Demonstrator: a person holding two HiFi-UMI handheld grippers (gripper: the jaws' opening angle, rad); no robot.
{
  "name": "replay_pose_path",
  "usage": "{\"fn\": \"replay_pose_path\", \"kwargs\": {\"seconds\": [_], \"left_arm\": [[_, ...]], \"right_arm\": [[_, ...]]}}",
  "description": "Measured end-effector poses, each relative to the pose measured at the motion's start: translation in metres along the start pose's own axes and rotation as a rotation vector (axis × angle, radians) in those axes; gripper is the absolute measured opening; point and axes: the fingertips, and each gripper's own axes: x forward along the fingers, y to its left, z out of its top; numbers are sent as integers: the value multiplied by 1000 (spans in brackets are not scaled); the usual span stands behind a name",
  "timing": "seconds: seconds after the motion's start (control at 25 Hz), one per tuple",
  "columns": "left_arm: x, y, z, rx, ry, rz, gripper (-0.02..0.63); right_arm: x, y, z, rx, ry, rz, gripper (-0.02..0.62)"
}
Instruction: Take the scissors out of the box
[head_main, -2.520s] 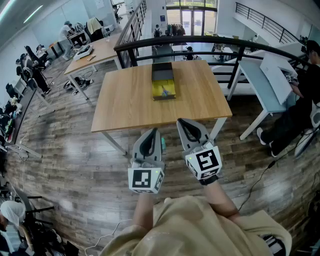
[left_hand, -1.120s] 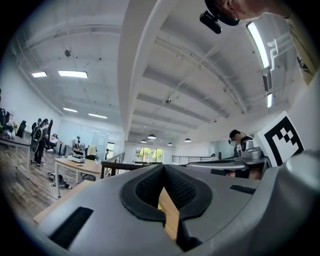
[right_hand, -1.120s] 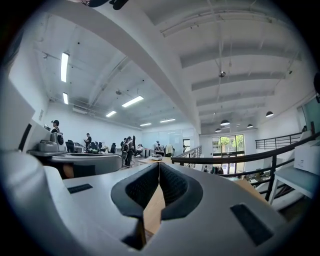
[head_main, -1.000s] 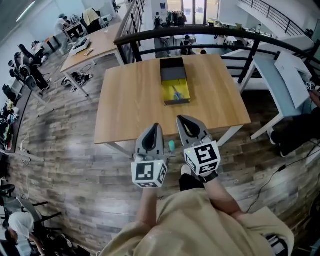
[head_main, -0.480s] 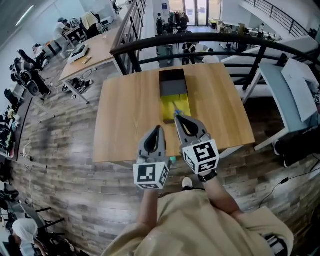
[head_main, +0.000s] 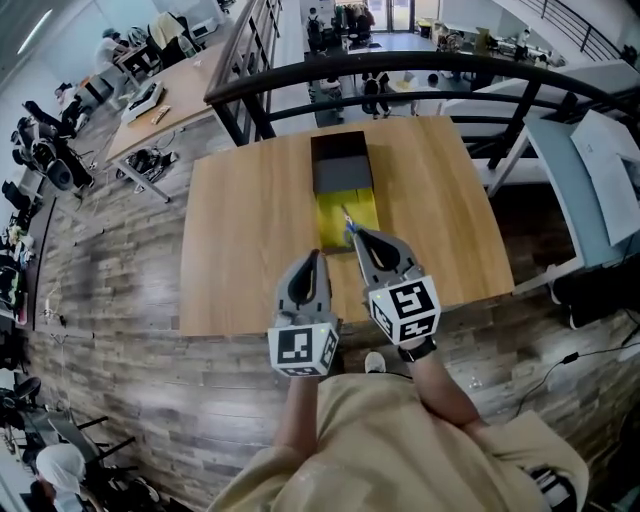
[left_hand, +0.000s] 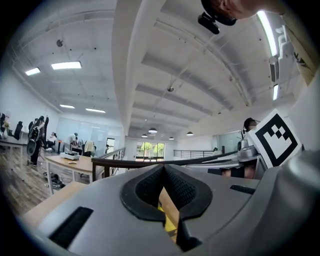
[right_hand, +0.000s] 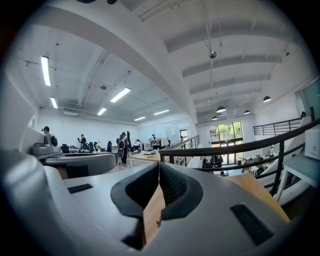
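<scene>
- As I stand at the near edge of the wooden table, both of my claws point level across it toward the box.
- Box: it lies lengthwise near the middle of the table and is open. It has a dark half at the far end and a yellow-lined half at the near end.
- Scissors: they lie flat inside the yellow-lined half, toward its near right corner. The blue handle is the end nearest me, and the blades slant away to the left.
- Right claw: closed and empty. In the right gripper view the jaws meet at their tips, and only table wood shows through the slot behind them.
- Right claw relative to the scissors: in the head view the tip overlaps the near right corner of the yellow-lined half, just beside the blue handle. I cannot tell from any view whether the tip touches the handle or the box wall.
- Left claw: closed and empty. In the left gripper view the jaws meet at their tips, and a strip of the yellow lining and table wood shows through the slot behind them.
- Left claw relative to the scissors: the tip sits over bare table, just short of the box's near left corner. The scissors lie ahead of it and to its right, with the box wall between.
- The two claws sit side by side, close but apart, the right one reaching slightly farther forward.
</scene>
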Motion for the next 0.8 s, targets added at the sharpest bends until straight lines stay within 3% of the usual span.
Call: {"fn": "replay_pose_path", "kwargs": {"seconds": [0.36, 0.8], "left_arm": [[77, 37, -14, 4, 28, -89, 2], [154, 70, -55, -13, 107, -211, 2]], "right_arm": [[63, -36, -13, -6, 57, -69, 14], [127, -73, -63, 9, 247, -139, 14]]}}
